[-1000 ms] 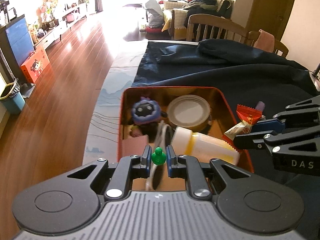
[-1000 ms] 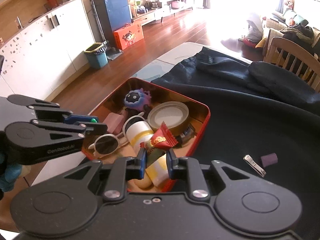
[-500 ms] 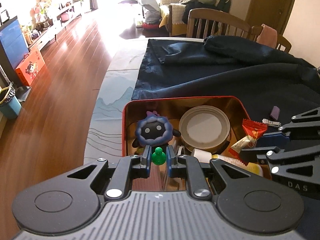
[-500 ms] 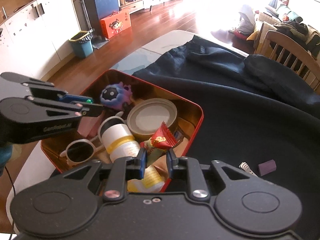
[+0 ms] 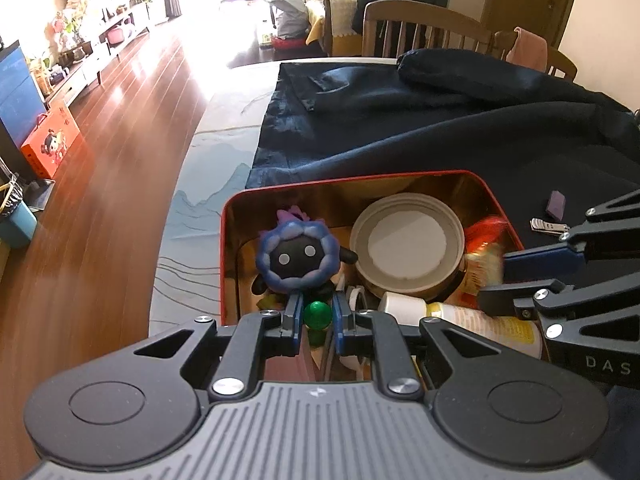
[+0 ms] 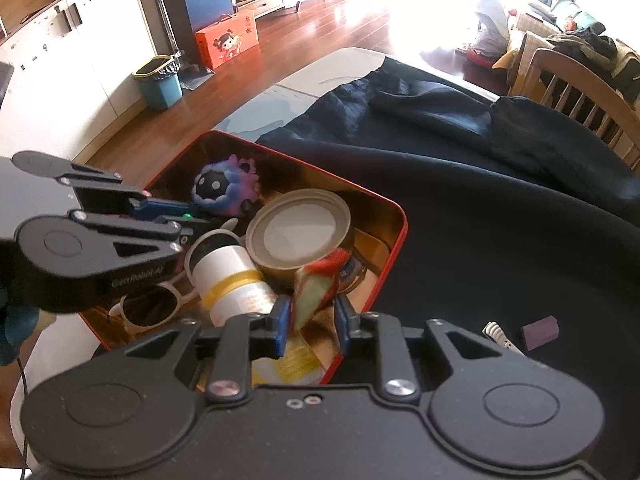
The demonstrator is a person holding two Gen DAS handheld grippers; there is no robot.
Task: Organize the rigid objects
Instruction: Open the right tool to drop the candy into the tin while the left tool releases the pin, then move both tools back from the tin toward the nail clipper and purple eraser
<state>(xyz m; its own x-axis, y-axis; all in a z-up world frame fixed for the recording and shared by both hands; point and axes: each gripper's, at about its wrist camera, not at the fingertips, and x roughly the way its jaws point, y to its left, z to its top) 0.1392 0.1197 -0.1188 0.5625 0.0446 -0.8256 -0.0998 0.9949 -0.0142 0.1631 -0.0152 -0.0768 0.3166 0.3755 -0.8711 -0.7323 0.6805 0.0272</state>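
Covering the table (image 5: 208, 184), a dark cloth (image 6: 500, 220) holds the red tin (image 6: 394, 216).

Motion-blurred: red snack packet (image 6: 320, 285) between the right gripper (image 6: 311, 325) fingers, print unreadable. Half hidden under the left gripper (image 6: 176, 222): white sunglasses (image 6: 150, 308).

Shiny wooden floor (image 5: 120, 128) catching tons of window glare, white cabinets (image 6: 60, 60) along the wall, wooden chair (image 5: 424, 32) behind the table.
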